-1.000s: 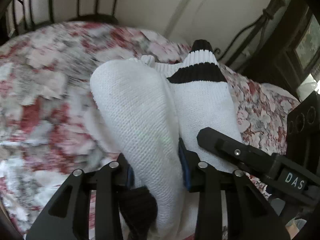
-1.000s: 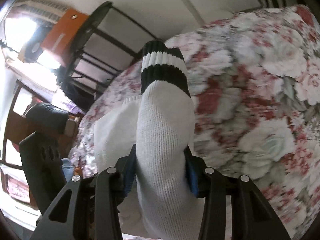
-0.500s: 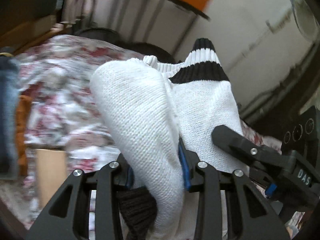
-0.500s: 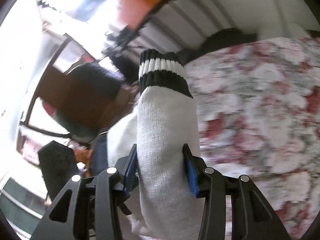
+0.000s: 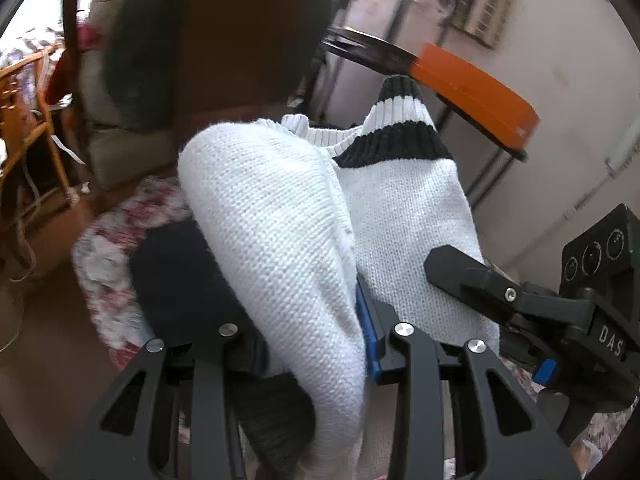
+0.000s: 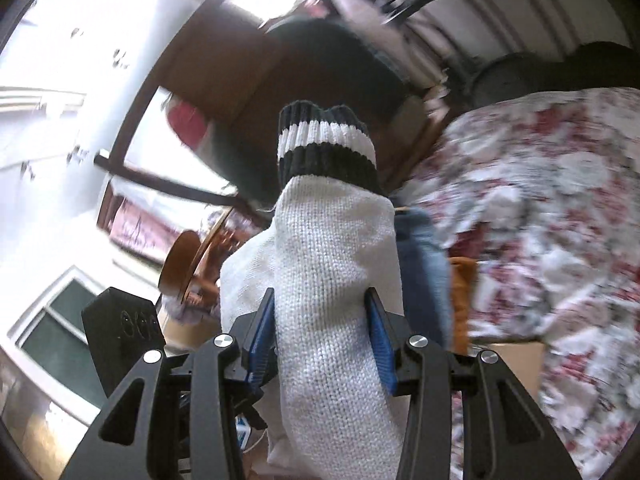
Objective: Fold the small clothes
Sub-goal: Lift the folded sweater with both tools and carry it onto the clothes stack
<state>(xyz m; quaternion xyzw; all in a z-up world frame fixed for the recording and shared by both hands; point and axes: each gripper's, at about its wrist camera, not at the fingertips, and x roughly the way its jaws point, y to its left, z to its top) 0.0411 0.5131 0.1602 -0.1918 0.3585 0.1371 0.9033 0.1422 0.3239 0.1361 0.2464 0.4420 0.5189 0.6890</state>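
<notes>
White knit fills both views: the sweater (image 5: 280, 240) hangs in the air, off the floral bedspread (image 6: 540, 200), pinched in the left gripper (image 5: 312, 344) and, by a sleeve with a black-striped cuff (image 6: 326, 156), in the right gripper (image 6: 322, 340), each clamped tight on cloth. To my eye it should come down flat near the bed's middle, grips level, sleeve laid straight before either lets go.
</notes>
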